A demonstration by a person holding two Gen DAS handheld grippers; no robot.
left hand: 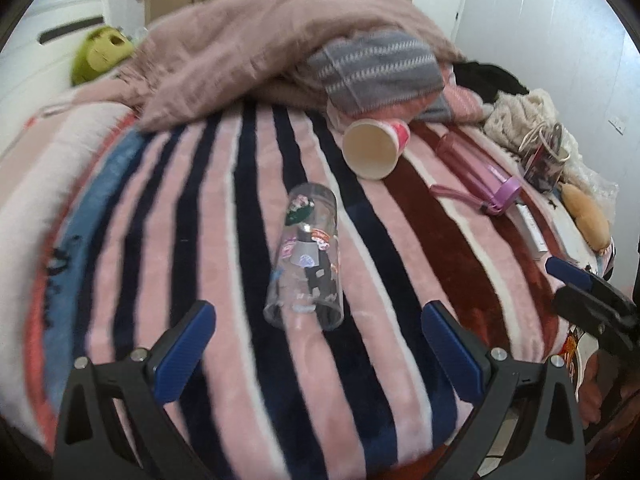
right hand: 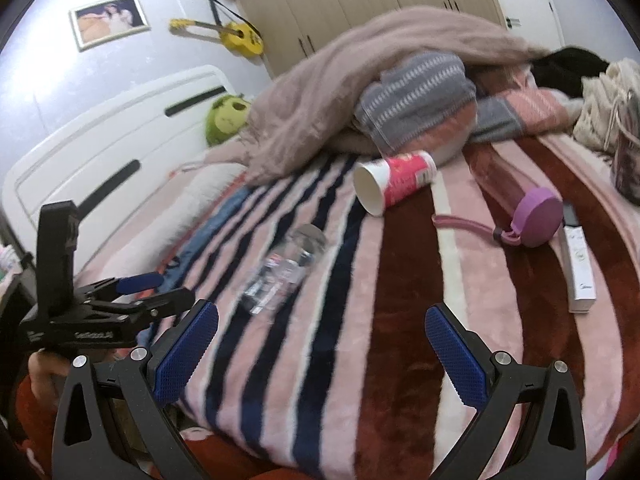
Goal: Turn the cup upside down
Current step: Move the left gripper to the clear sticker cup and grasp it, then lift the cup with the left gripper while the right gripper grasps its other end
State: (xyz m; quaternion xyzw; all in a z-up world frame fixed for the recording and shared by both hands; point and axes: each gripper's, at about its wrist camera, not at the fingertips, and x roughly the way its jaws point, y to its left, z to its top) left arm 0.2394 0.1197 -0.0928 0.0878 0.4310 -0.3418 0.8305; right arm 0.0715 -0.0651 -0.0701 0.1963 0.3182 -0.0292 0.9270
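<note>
A clear glass cup with stickers (left hand: 307, 258) lies on its side on the striped blanket (left hand: 192, 216), its mouth toward my left gripper (left hand: 318, 328), which is open and empty just short of it. The cup also shows in the right wrist view (right hand: 285, 269), ahead and to the left of my right gripper (right hand: 322, 330), which is open and empty. A red and white paper cup (left hand: 374, 146) lies on its side farther back; it also shows in the right wrist view (right hand: 394, 186). The left gripper appears at the left in the right wrist view (right hand: 140, 288).
A pink bottle with a purple lid (right hand: 520, 204) lies right of the paper cup. A white remote (right hand: 578, 268) lies beside it. A heap of blankets (left hand: 280, 48) fills the back of the bed. A bag and clothes (left hand: 540, 148) sit at the far right.
</note>
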